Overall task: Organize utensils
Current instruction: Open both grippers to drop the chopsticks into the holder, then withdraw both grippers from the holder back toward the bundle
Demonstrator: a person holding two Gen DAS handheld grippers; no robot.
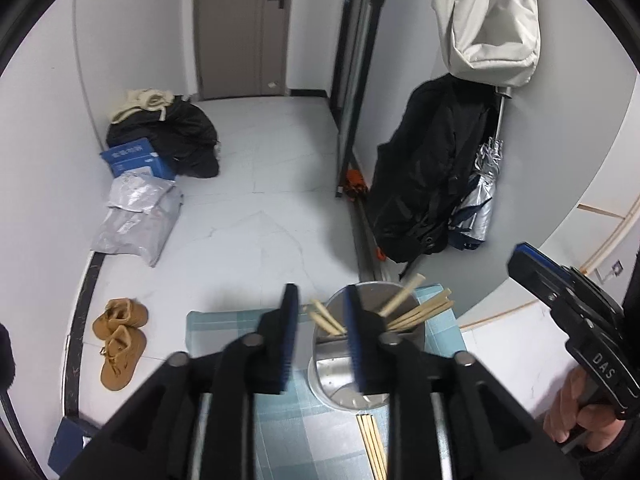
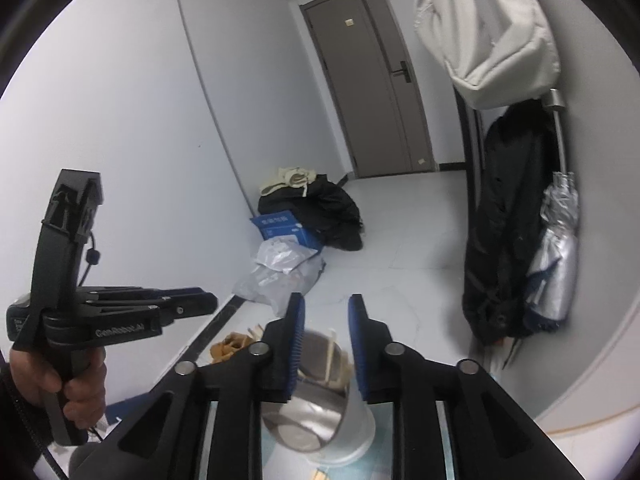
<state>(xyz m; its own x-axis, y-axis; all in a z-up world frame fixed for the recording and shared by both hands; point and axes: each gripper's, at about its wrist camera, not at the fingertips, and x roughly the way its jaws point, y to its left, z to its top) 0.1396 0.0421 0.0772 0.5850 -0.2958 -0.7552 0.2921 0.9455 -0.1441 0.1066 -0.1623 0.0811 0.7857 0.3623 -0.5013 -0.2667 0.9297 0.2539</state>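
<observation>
My left wrist view looks forward and down past my left claw (image 1: 318, 332), close above the metal holder (image 1: 360, 360). My right wrist view sits near, probably slightly higher, over the same holder (image 2: 320, 412). Both face the grey door (image 1: 244, 28), floor clutter shared.

Round steel utensil holder (image 1: 344, 364): on the blue checked cloth (image 1: 240, 324), ahead of the left gripper (image 1: 320, 336), under its right jaw. Pale wooden chopsticks (image 1: 416, 312): in the holder, leaning right. Loose wooden chopsticks (image 1: 374, 444): on the cloth, nearer than the holder. Right gripper (image 2: 326, 344): above the holder, jaws straddling it.
</observation>
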